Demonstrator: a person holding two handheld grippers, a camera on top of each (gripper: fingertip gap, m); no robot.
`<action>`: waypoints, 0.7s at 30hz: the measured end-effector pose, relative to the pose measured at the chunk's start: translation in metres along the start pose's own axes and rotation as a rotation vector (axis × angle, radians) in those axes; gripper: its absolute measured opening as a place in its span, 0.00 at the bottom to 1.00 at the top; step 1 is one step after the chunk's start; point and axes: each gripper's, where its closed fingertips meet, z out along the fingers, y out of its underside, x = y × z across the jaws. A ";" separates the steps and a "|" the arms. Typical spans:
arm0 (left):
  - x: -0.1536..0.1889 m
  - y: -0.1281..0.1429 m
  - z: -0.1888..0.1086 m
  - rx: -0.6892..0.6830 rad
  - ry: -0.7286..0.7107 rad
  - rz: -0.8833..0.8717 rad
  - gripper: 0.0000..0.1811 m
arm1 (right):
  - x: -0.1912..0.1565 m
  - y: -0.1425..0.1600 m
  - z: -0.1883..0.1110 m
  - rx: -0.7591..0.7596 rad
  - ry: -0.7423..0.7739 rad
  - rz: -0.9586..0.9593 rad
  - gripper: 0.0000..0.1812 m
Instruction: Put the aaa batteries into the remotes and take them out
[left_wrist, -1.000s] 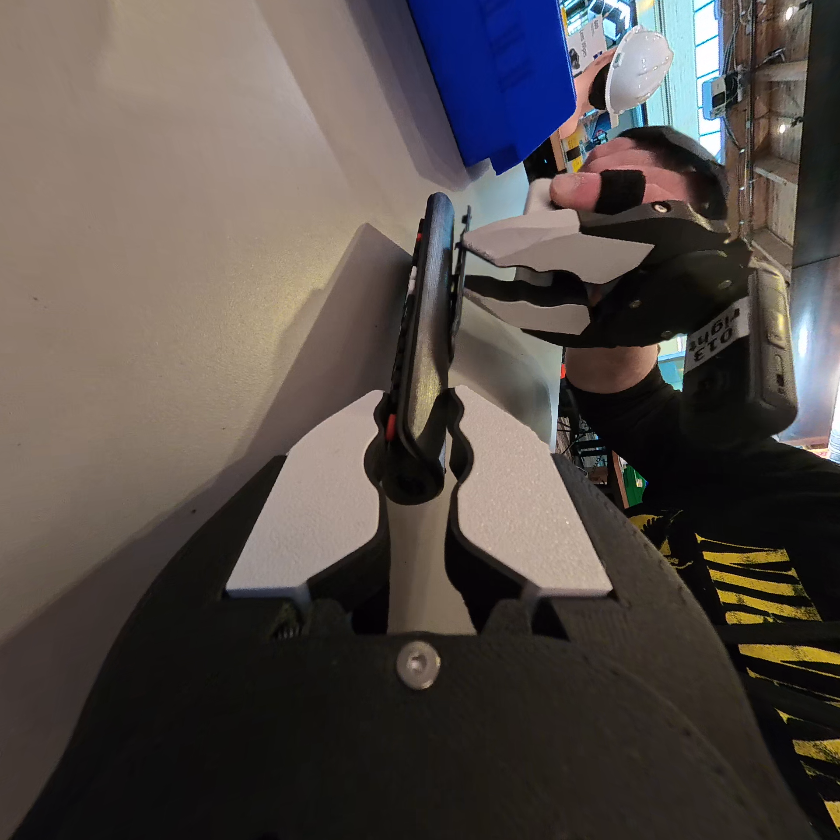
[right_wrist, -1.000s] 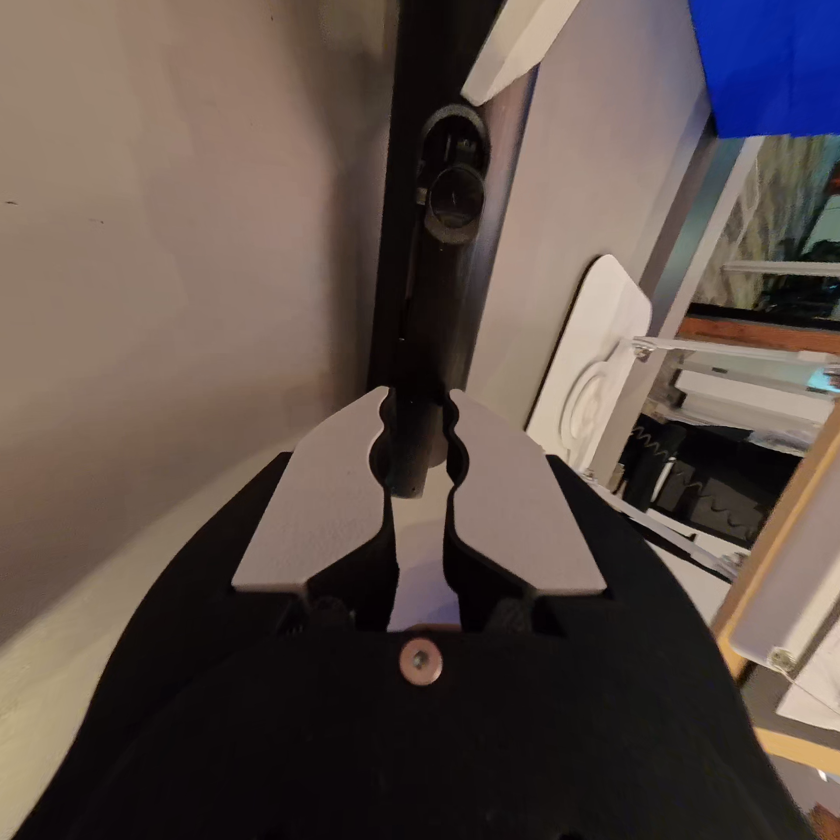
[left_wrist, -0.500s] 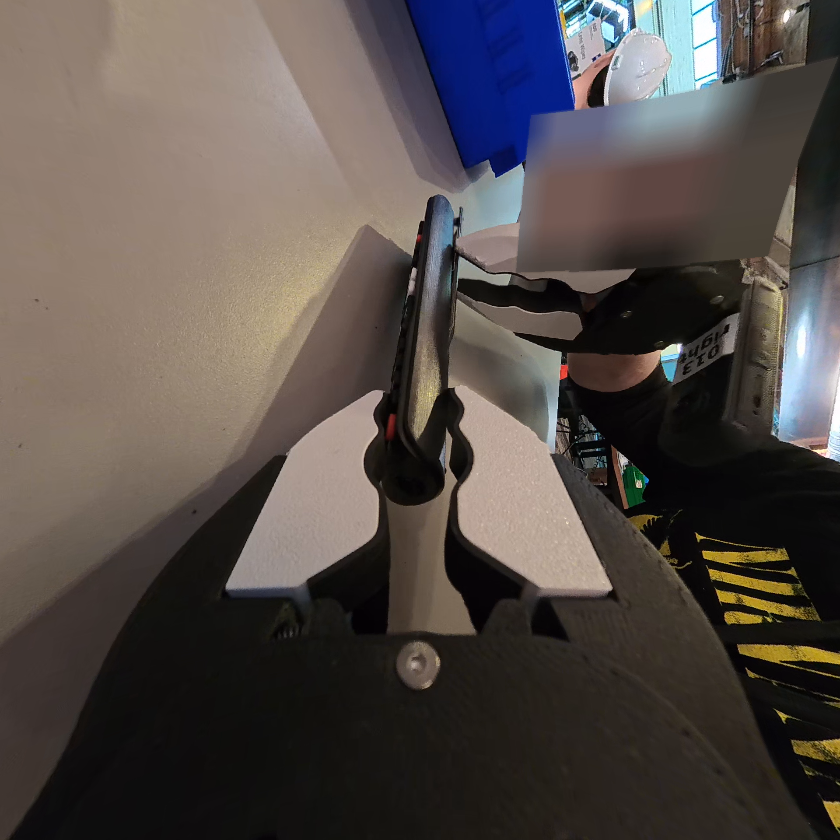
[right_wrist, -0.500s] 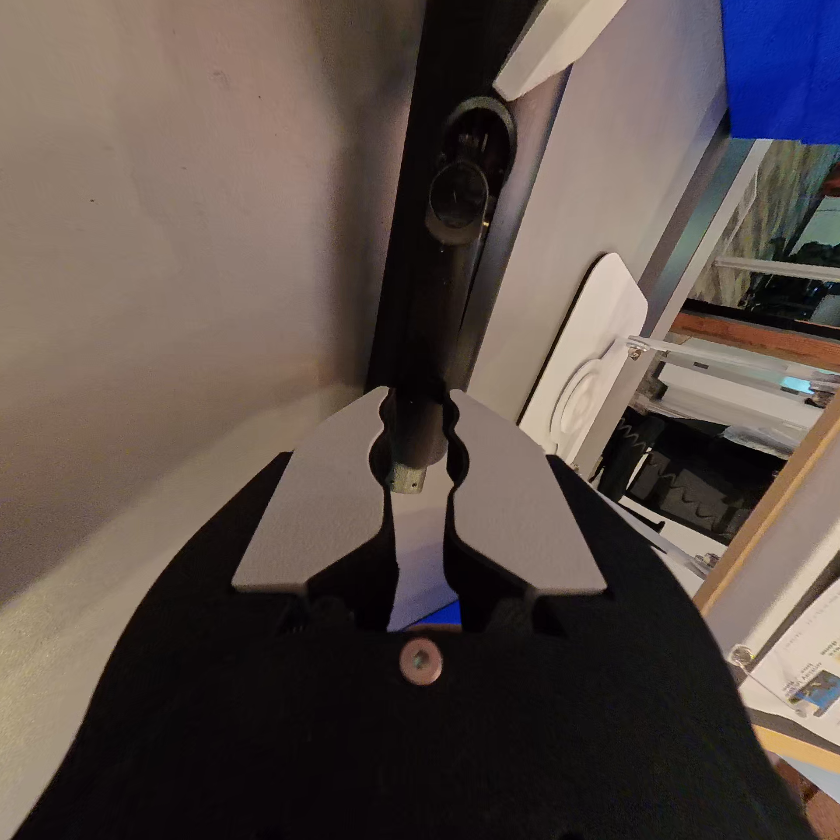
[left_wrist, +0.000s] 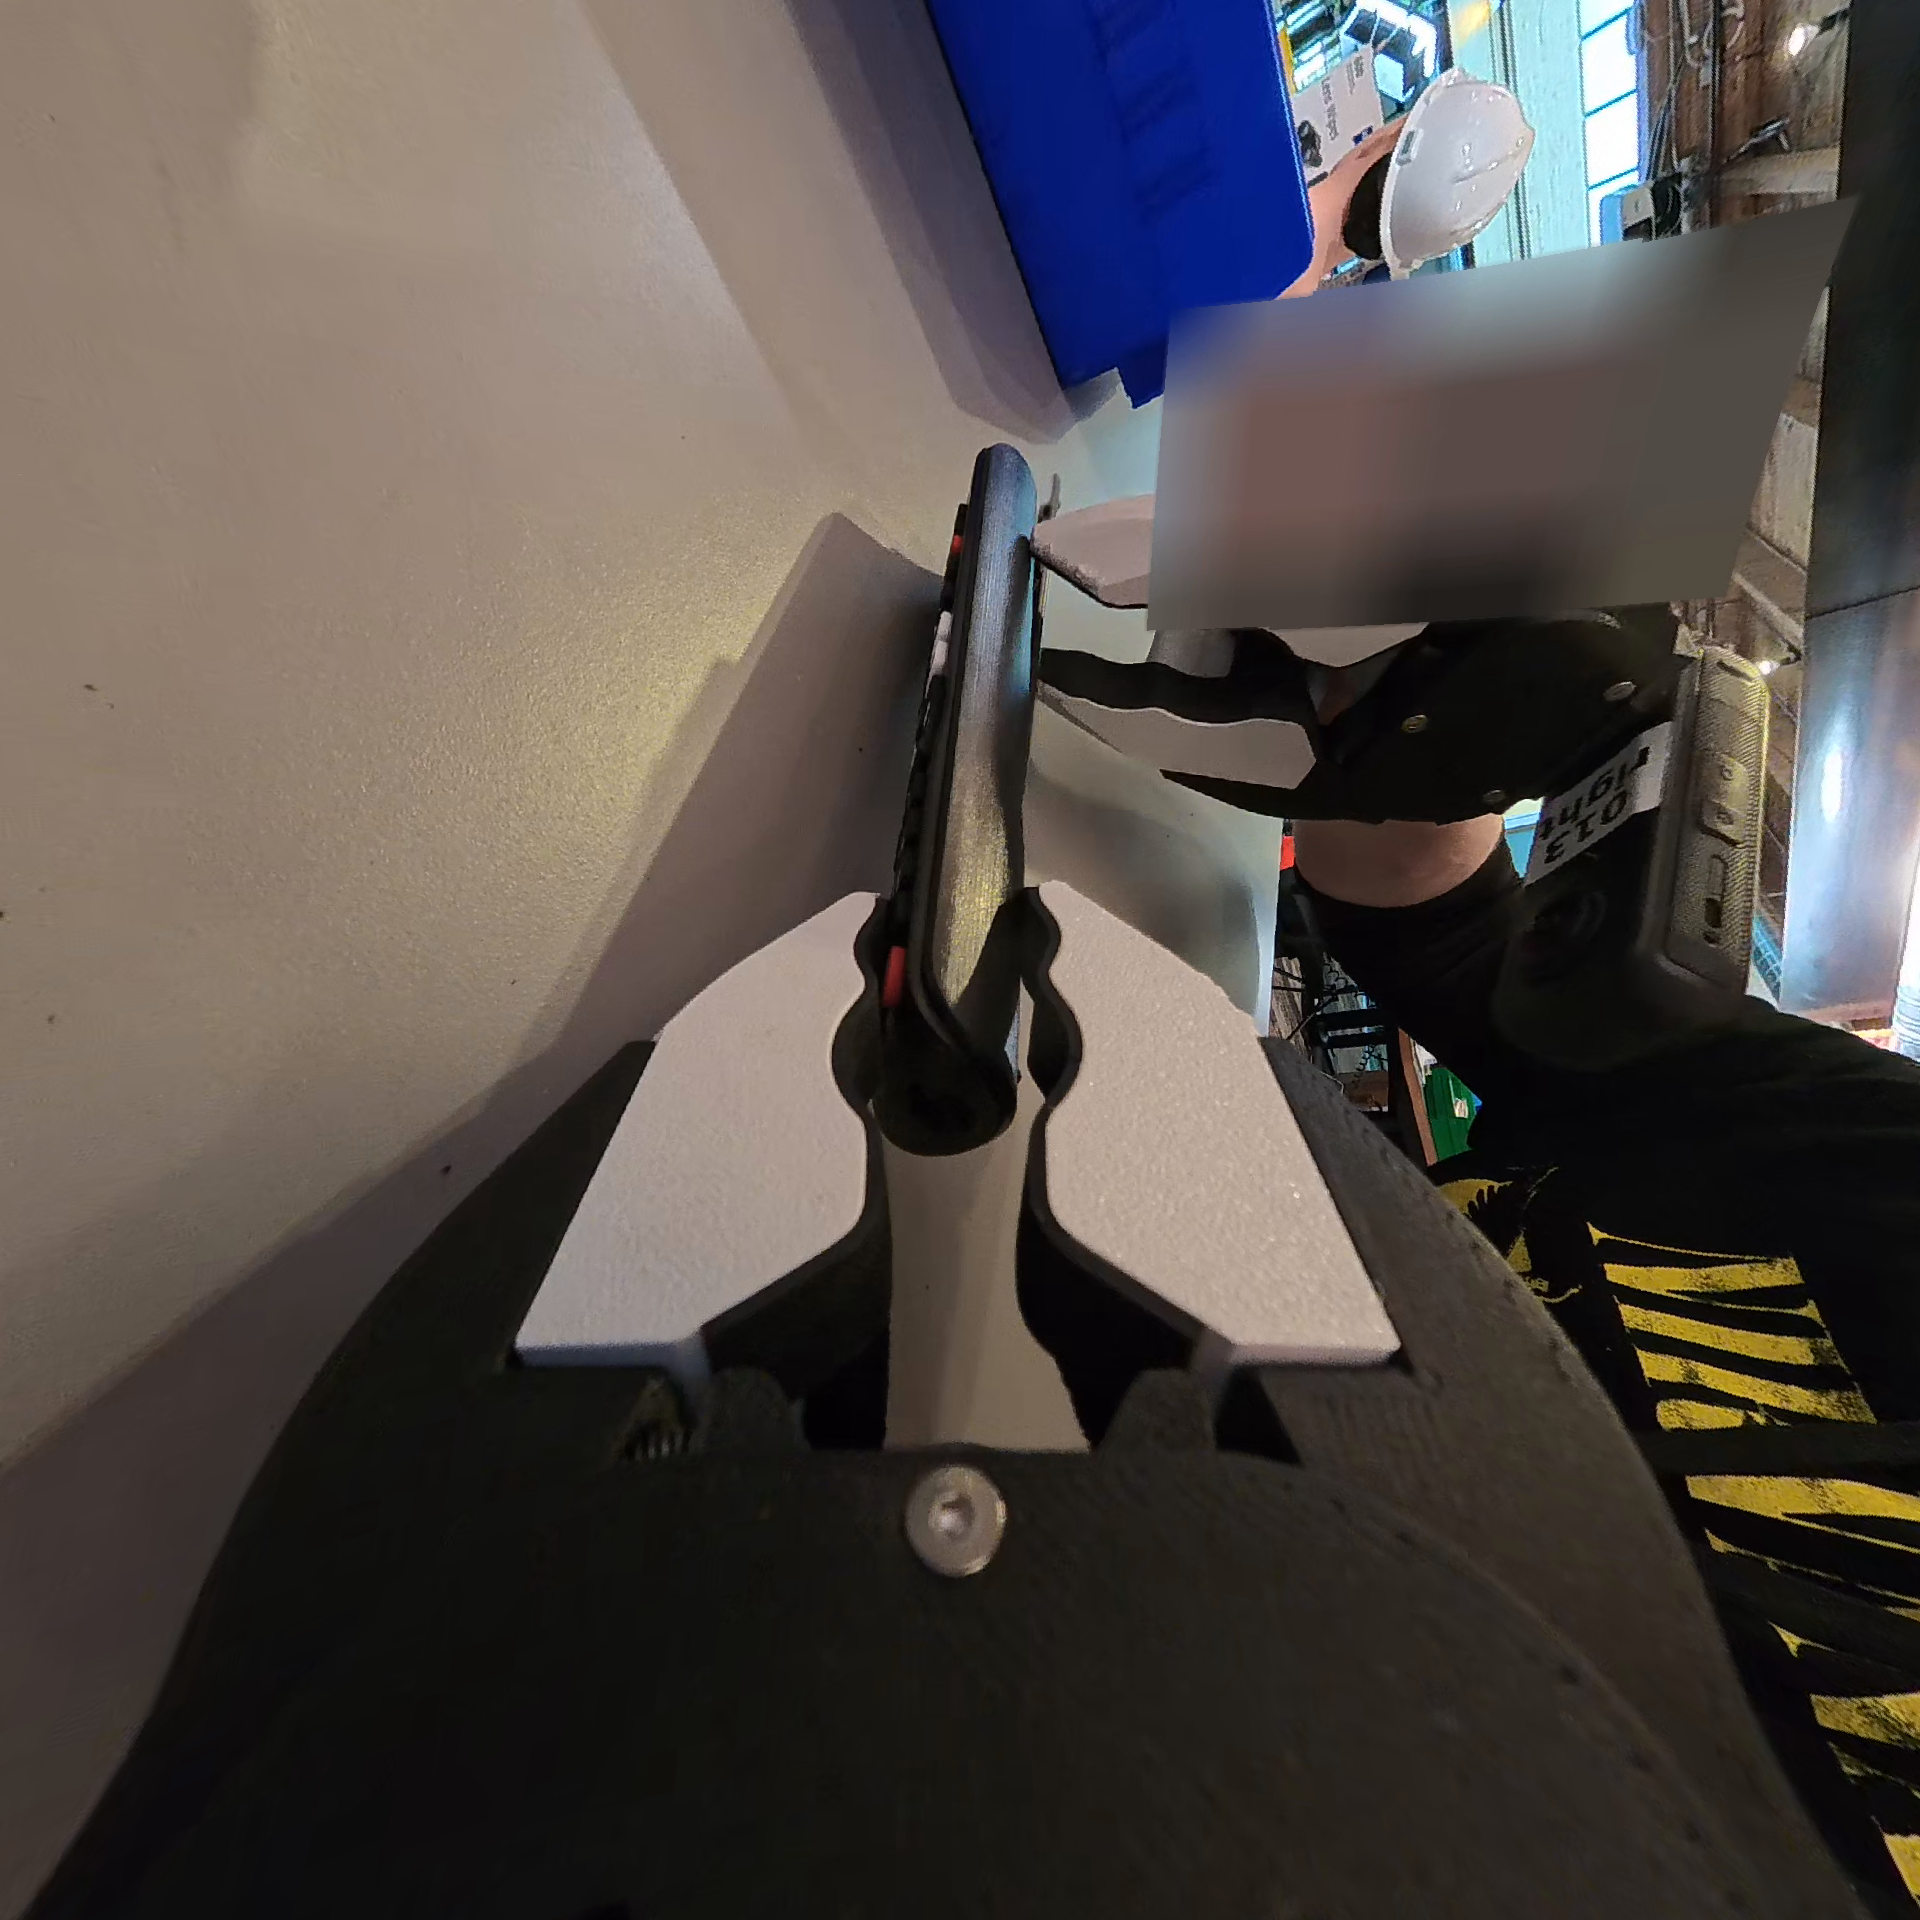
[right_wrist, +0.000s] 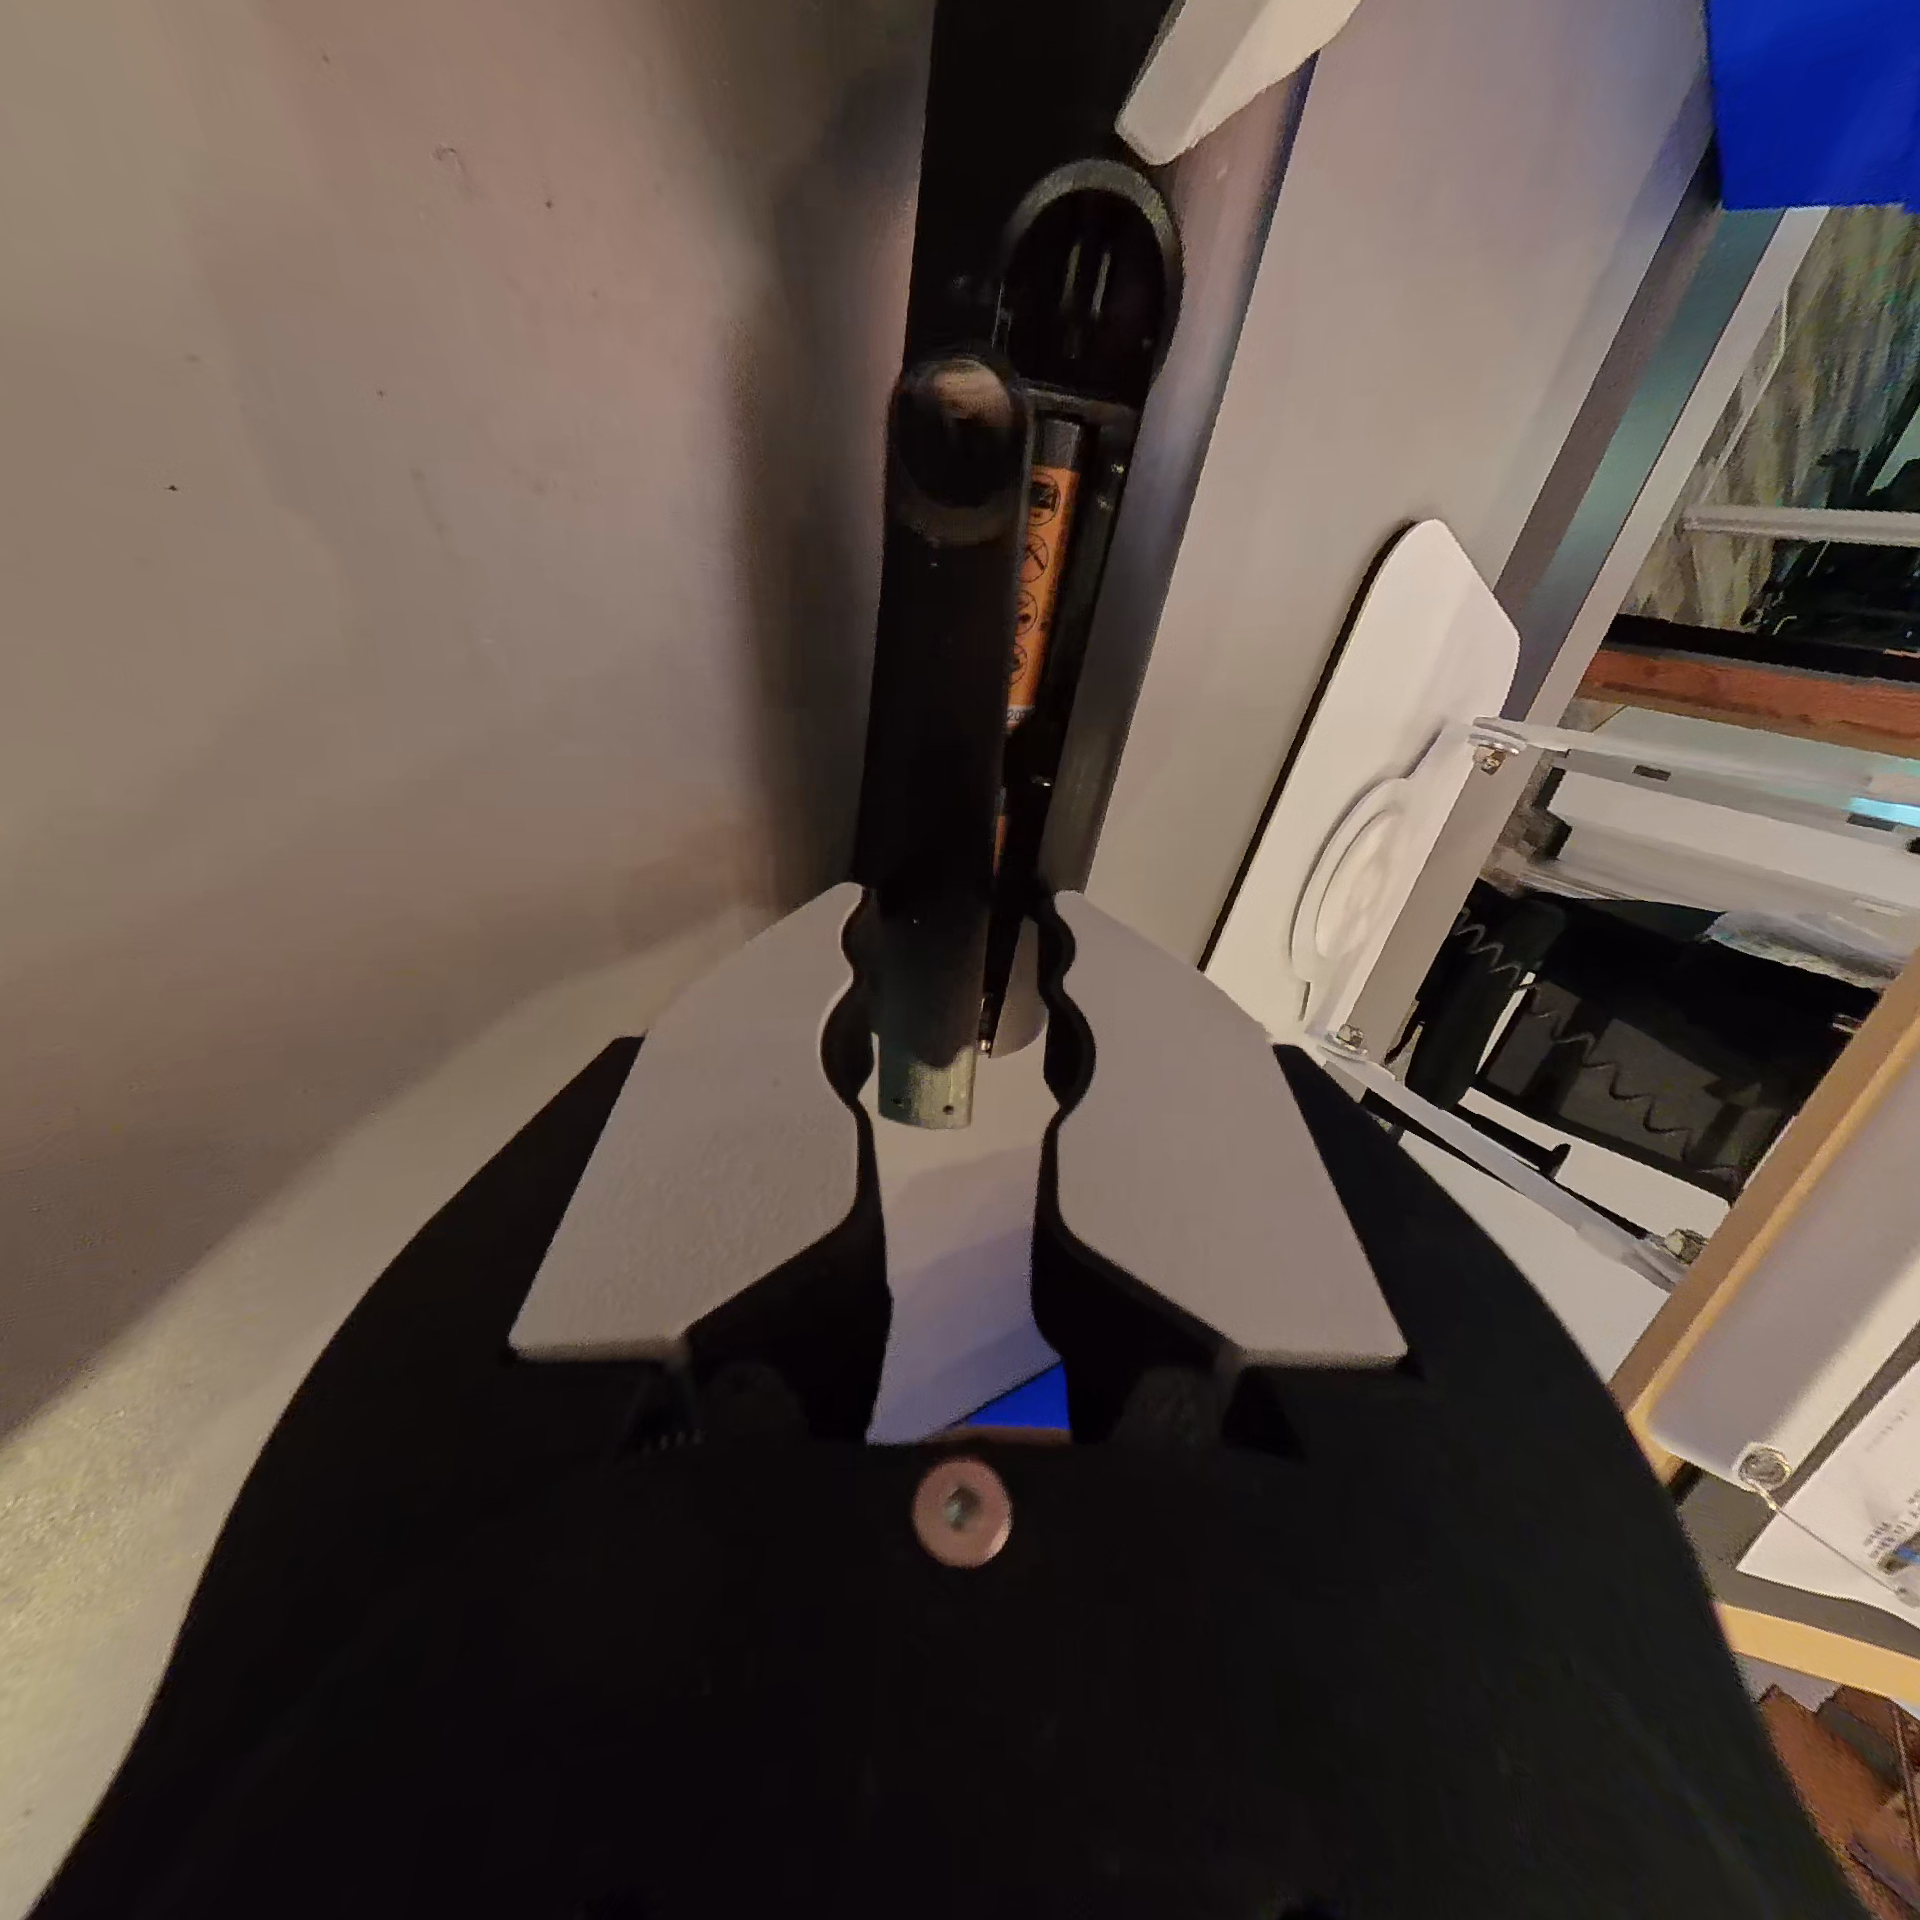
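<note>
Both grippers hold parts of a remote on edge over the table.
Left gripper (left_wrist: 951, 997) clamps the remote (left_wrist: 971, 790); right gripper (right_wrist: 951, 997) holds its dark cover (right_wrist: 940, 727) narrowly. An orange battery (right_wrist: 1044, 582) sits half-hidden inside, its print unreadable.

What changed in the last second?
The right gripper pulled the cover back off the remote, uncovering an orange battery in its compartment. The left gripper kept its clamp on the remote, unmoved.
</note>
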 end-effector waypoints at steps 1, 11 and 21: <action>0.000 0.000 0.000 0.000 0.000 0.000 0.13 | 0.000 0.000 0.000 0.001 0.003 0.003 0.15; -0.001 0.000 0.000 0.002 -0.004 0.000 0.13 | 0.003 0.000 0.001 0.056 -0.009 0.107 0.11; -0.001 0.002 0.000 -0.008 0.006 -0.027 0.13 | 0.003 0.007 -0.001 0.119 -0.055 0.271 0.10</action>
